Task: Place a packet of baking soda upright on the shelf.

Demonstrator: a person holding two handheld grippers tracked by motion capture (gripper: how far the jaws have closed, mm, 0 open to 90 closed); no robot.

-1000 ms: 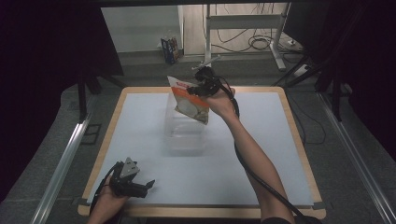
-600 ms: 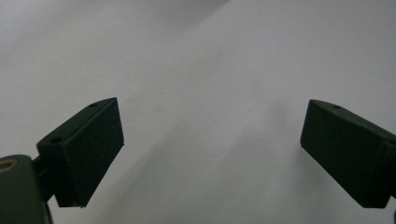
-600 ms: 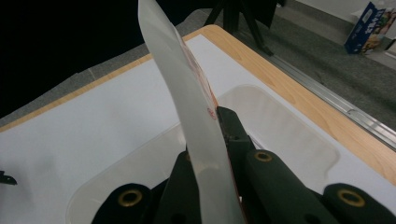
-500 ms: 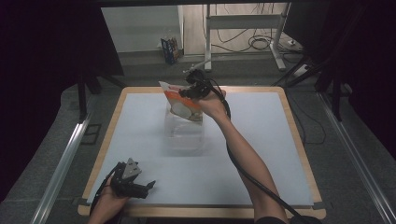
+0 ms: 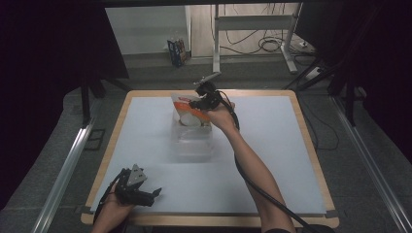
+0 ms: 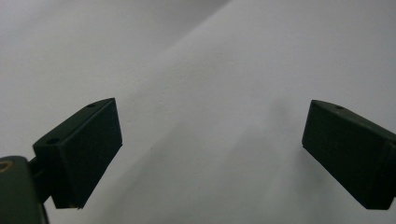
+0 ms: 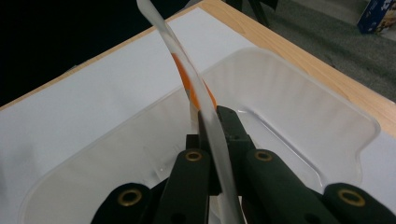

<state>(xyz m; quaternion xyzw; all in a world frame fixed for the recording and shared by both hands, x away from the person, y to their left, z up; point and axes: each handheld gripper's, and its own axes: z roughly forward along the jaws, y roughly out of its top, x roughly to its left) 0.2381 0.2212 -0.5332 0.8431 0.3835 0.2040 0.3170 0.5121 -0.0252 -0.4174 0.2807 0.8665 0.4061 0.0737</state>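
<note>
Up at the far middle of the table (image 5: pixel 272 160), the right gripper (image 5: pixel 198 104) pinches an orange-and-white packet (image 5: pixel 187 112) edge-on between closed jaws, holding it over a clear plastic tray (image 5: pixel 192 141); the left gripper (image 5: pixel 145 194) rests near the table's front left corner, jaws wide apart, holding nothing

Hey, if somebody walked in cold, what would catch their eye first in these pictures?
First, the white-and-orange flat packet pinched in the right gripper, held above the clear plastic tray at the far middle of the white table. Next, the left gripper, resting low at the near left corner with its jaws spread wide and nothing between them.
</note>
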